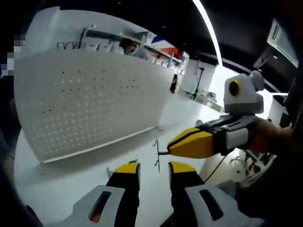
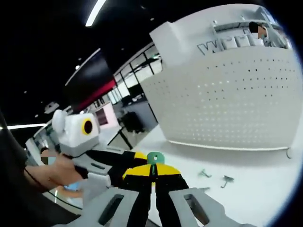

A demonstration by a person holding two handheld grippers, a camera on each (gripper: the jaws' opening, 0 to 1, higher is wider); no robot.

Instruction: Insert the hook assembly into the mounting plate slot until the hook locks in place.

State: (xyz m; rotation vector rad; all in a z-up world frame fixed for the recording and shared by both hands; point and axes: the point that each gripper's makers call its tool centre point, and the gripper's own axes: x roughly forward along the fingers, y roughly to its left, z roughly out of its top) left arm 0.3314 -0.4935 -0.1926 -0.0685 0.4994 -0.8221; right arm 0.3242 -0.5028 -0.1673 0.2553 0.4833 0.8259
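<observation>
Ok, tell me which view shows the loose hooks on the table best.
The right gripper view: two loose hooks lie unobstructed on the white table below the pegboard. The left gripper view shows one thin hook held upright by the right hand-held gripper.

We make out large raised letters on the white wall [image 2: 189,35] above the pegboard [image 2: 227,99], beginning with "W" [image 2: 207,48]; the remaining letters are too blurred for us to read. We find nothing else legible.
</observation>
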